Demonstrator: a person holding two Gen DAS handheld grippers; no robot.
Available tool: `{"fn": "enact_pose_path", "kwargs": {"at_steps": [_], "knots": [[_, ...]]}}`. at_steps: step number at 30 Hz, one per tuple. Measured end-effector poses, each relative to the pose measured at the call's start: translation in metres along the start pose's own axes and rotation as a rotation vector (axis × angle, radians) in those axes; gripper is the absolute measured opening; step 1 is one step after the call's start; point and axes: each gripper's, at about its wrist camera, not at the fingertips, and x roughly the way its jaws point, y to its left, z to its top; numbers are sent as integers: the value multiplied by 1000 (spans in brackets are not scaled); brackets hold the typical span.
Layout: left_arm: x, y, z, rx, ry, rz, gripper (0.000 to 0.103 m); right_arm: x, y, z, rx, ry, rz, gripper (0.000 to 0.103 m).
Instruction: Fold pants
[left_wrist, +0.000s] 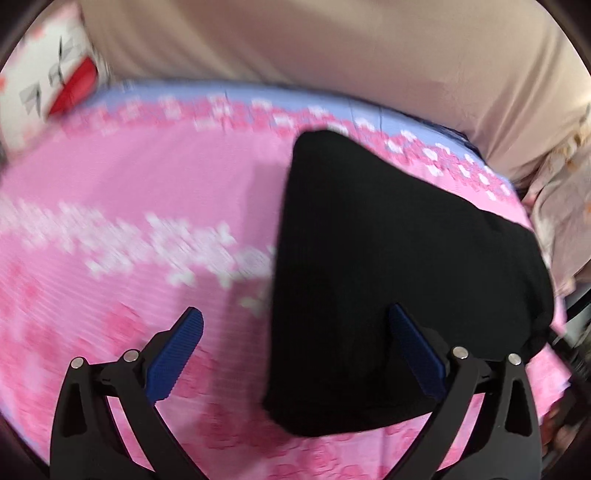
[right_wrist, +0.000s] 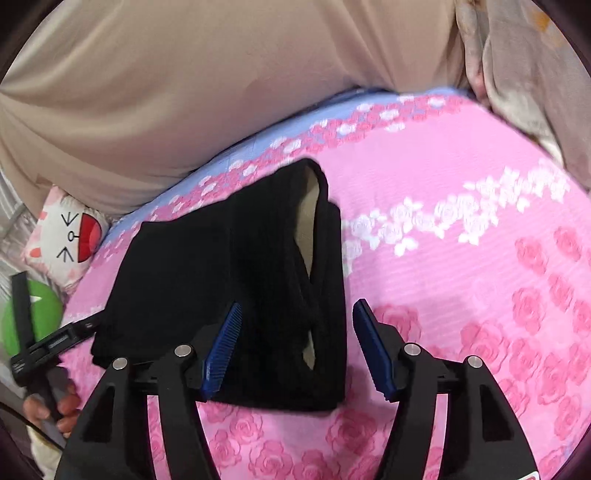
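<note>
The black pants (left_wrist: 388, 266) lie folded into a compact bundle on the pink flowered bedsheet (left_wrist: 147, 177). My left gripper (left_wrist: 295, 325) is open and empty, hovering over the bundle's left edge. In the right wrist view the pants (right_wrist: 207, 280) show layered folds with a pale lining at the right edge. My right gripper (right_wrist: 295, 317) is open and empty, with its fingers either side of the bundle's near right part. The left gripper's body (right_wrist: 48, 343) shows at the left edge of that view, touching the bundle's left side.
A beige curtain (right_wrist: 184, 92) hangs behind the bed. A white cat-face pillow (right_wrist: 70, 236) and a green ball (right_wrist: 40, 317) sit at the left. A patterned beige blanket (left_wrist: 561, 206) lies at the right bed edge. Pink sheet (right_wrist: 461, 258) extends right of the pants.
</note>
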Motion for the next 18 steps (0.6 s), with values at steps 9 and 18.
{"fn": "enact_pose_path", "kwargs": {"at_steps": [9, 18], "knots": [[13, 13, 9, -72, 55, -256, 40, 18, 2, -11, 34, 24, 76, 36], [-60, 36, -10, 23, -1, -153, 24, -20, 46, -18, -82, 16, 180, 33]]}}
